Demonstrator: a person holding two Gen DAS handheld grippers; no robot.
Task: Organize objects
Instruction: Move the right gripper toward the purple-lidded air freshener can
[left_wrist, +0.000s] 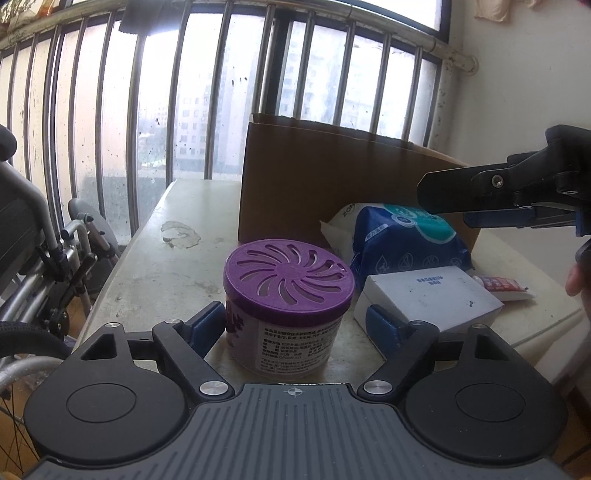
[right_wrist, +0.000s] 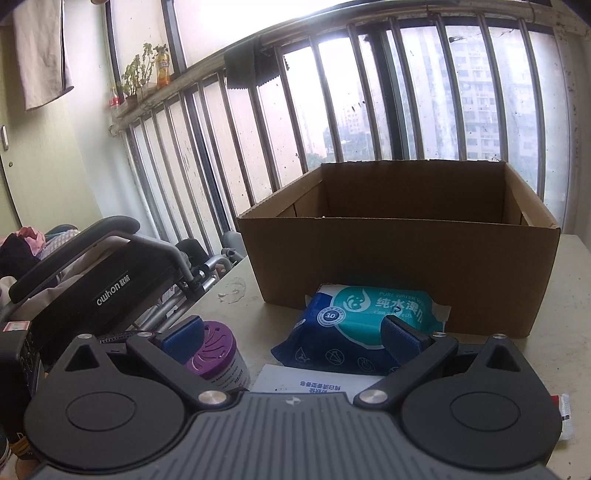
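Hand-held gripper on the left (left_wrist: 295, 321) sits low at the near edge of the surface (left_wrist: 177, 258), its jaws spread wide on either side of the purple-lidded air freshener can (left_wrist: 288, 306): the left blue pad looks to be touching or just beside the can's wall, the right pad is well apart from it and lies against the near corner of the white box (left_wrist: 428, 295). Nothing is grasped yet. To do this step well, I judge the left hand-held gripper should centre on the can so that the right pad clears the white box before closing, then squeeze on the straight white wall below the lid rather than on the lid's rim, and lift straight up so the neighbours are not dragged. The right hand-held gripper (right_wrist: 291, 336) is also released, holding nothing, and hangs over the blue wet-wipe pack (right_wrist: 369, 328), which lies to the right of the can and touches the front wall of the cardboard box (right_wrist: 399, 266). A small red-and-white sachet (left_wrist: 504, 288) lies at the right, beside the white box. The cardboard box stands at the far side of the surface, open at the top; the part of its inside that shows holds nothing, though its floor is mostly hidden by the front wall. Left of the surface stands a wheelchair (right_wrist: 107, 280), and barred windows (left_wrist: 155, 110) lie beyond.
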